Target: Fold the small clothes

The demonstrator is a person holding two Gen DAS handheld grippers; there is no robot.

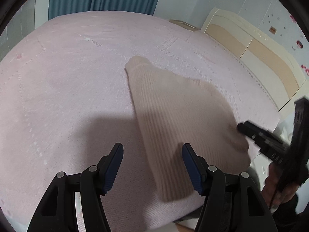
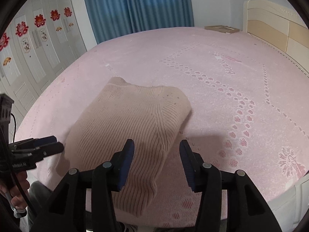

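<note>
I have both grippers hovering over the near edge of the bed (image 2: 222, 44), which is covered with a pink patterned sheet. The beige ribbed knit garment (image 2: 133, 119) lies folded on that sheet, close to the near edge, its lower end reaching the edge.

From the left wrist camera, my left gripper (image 1: 152, 150) has its fingers spread with nothing between the pads; the garment lies below and beyond them, untouched. At the right of this view the right gripper (image 1: 243, 127) appears blurred, its tip just beside the garment's edge, and I cannot tell there how its fingers stand.

The right wrist camera settles that: the right gripper's (image 2: 156, 147) fingers are spread, pinching nothing, with the garment's lower corner beneath them. This view alone shows the wardrobe doors (image 2: 38, 44) with red paper decorations, and the left gripper (image 2: 56, 145) side-on at the left. Blue curtains (image 2: 135, 5) and the headboard (image 2: 274, 25) appear in both.
</note>
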